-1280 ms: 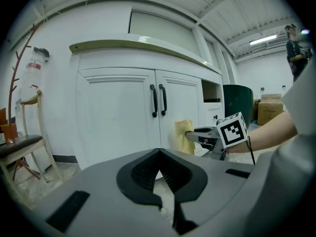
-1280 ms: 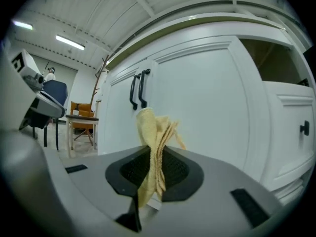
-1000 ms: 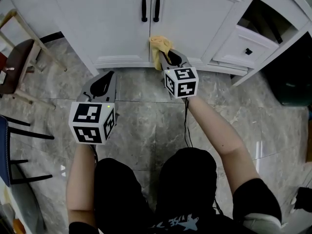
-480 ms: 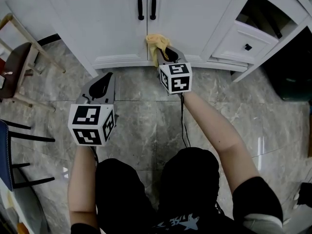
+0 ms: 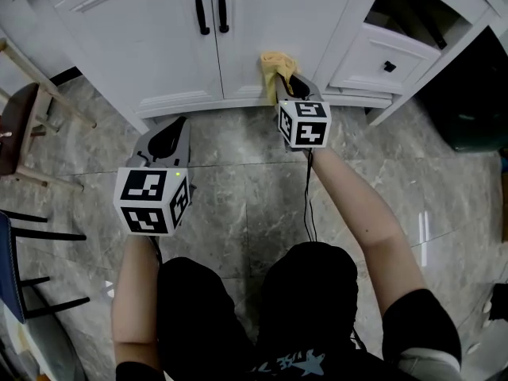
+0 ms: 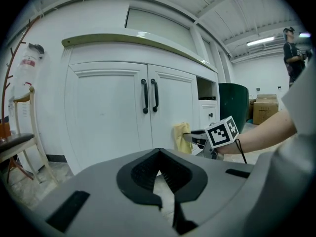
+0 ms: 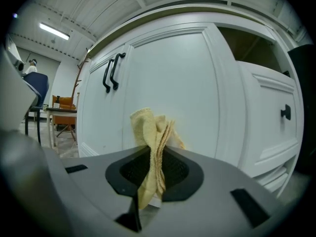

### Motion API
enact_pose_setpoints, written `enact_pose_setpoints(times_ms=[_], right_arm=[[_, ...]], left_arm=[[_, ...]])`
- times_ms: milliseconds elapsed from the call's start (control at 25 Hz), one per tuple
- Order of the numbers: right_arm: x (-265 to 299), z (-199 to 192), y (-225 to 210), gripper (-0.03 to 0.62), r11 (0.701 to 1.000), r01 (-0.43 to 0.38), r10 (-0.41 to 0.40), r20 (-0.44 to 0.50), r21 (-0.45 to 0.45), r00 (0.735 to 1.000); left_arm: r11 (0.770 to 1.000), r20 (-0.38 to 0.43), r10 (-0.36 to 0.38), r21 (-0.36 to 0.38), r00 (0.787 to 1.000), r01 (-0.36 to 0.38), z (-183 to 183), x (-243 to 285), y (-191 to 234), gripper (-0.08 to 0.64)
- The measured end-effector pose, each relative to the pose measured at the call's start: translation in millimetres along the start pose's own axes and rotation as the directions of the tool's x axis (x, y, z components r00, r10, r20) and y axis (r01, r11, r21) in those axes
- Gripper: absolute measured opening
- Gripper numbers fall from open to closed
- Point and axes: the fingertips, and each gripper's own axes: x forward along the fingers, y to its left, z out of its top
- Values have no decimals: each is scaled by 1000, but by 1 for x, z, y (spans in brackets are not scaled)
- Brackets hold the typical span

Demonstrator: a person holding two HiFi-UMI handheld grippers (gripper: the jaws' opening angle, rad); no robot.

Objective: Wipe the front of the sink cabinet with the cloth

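The white sink cabinet point(image 5: 151, 38) has two doors with black handles point(image 5: 208, 6). A yellow cloth point(image 5: 277, 68) is bunched against the lower part of the right-hand door, pinched in my right gripper point(image 5: 287, 84). In the right gripper view the cloth point(image 7: 154, 147) stands up from between the closed jaws, touching the white door point(image 7: 173, 88). My left gripper point(image 5: 163, 139) hangs over the floor, short of the cabinet, shut and holding nothing. In the left gripper view point(image 6: 159, 174) the cloth point(image 6: 181, 137) and the right gripper's marker cube point(image 6: 221, 132) show ahead at the right.
To the right of the doors are a small white drawer point(image 5: 373, 63) with a black knob and an open compartment above it. A wooden stool point(image 5: 20, 125) and dark chair legs point(image 5: 36, 236) stand at the left. A dark green bin point(image 5: 468, 94) is at the right. The floor is grey marble tile point(image 5: 238, 173).
My right gripper has slid the cloth to the right along the lower door, from the seam between the doors toward the drawer side. The left gripper has stayed about where it was.
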Motion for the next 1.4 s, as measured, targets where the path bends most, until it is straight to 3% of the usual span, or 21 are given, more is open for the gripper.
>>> enact_pose_setpoints(times_ms=[480,840,1080,1400], right_arm=[[-40,-12,-101,61,983,183,-183,-23,-3,983],[-53,-20,-129,61,971,239,-238,-44,16,970],[-59,-22,-124,61,974,228,-227,-44,10,973],[-49,-24,-57,61,992,89,-91,-20,-87,996]], left_arm=[[996,0,-91,15,996,91,6,27,-49,15],[994,-8,-109,4,994,109,3,33,-53,16],[994,-9,-112,-4,994,112,0,35,-54,15],[997,-44,-76,6,996,76,-21,23,-34,16]])
